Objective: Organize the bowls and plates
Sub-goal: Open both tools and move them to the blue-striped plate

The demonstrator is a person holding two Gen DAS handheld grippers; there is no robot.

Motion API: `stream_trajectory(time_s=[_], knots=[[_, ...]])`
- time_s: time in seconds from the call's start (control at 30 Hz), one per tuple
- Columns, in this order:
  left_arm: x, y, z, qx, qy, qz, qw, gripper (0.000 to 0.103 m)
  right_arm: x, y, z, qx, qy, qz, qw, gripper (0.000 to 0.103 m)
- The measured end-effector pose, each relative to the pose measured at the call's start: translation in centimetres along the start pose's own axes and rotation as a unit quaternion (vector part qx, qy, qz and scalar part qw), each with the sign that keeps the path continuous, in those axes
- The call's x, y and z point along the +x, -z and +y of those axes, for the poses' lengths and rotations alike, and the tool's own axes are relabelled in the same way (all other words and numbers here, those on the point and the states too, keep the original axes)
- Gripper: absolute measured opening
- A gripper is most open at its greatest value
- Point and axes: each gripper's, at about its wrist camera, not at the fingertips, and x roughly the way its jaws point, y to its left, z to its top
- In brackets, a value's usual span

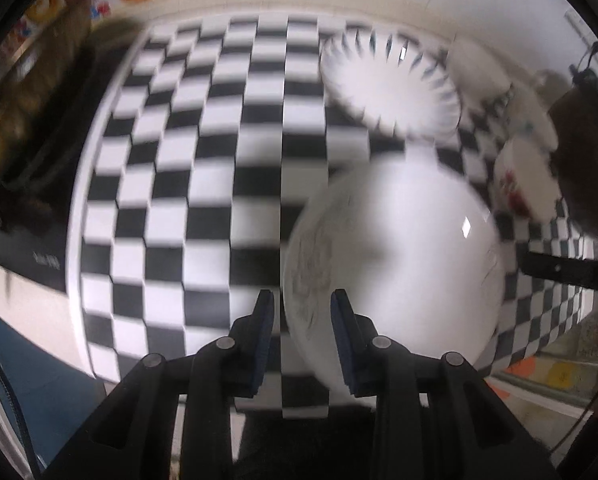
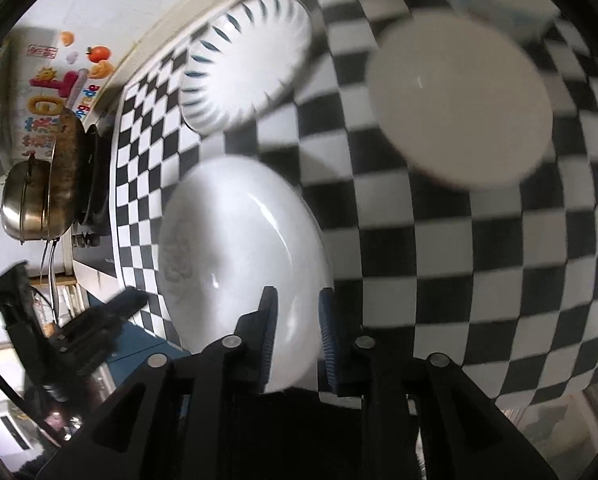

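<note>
The big white plate (image 1: 395, 256) lies flat on the checkered tabletop (image 1: 203, 184), in the lower right of the left view and the lower middle of the right view. Both grippers look like they are letting go of it. The left gripper (image 1: 303, 312) is parted over the plate's edge, pads not pressing. The right gripper (image 2: 297, 308) is parted too, around the rim. The plate is empty. So is the striped plate (image 2: 247, 68) above it, and the white bowl (image 2: 459, 104). Next, I think, a gripper must pick one and stack it.

Checkered counter (image 2: 439, 260): 2 white plates (image 2: 239, 248) (image 2: 247, 64), probably 1 bowl (image 2: 459, 108).
</note>
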Motion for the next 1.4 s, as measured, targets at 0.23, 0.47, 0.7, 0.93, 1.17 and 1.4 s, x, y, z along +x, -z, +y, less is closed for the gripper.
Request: stream_trajectory(time_s=[0.23, 0.47, 0.7, 0.93, 1.17, 1.4], knots=[[-3.5, -7.0, -0.3, -0.013, 0.064, -0.059, 0.9961, 0.069, -3.5, -4.5, 2.8, -0.015, -0.036, -0.047, 0.998, 0.08], [-1.8, -14.2, 0.9, -0.047, 0.112, -0.045, 0.9916, 0.071, -4.2, -11.0, 4.2, -0.01, -0.025, -0.079, 0.996, 0.08], [4.0, -19.7, 0.9, -0.046, 0.114, 0.012, 0.9923, 0.071, -0.3, -17.9, 1.5, 0.035, -0.002, -0.052, 0.998, 0.08], [9.2, -21.5, 0.5, -0.041, 0.113, 0.068, 0.9904, 0.069, 3.0, -20.7, 0.3, 0.05, 0.007, -0.022, 0.998, 0.079], [12.3, -22.4, -0.2, -0.02, 0.107, 0.101, 0.9889, 0.049, 5.9, -22.1, 0.4, 0.048, 0.027, 0.012, 0.998, 0.062], [13.7, -22.2, -0.3, -0.014, 0.107, 0.1, 0.9892, 0.028, 7.7, -22.5, 0.3, 0.048, 0.047, 0.03, 0.997, 0.033]])
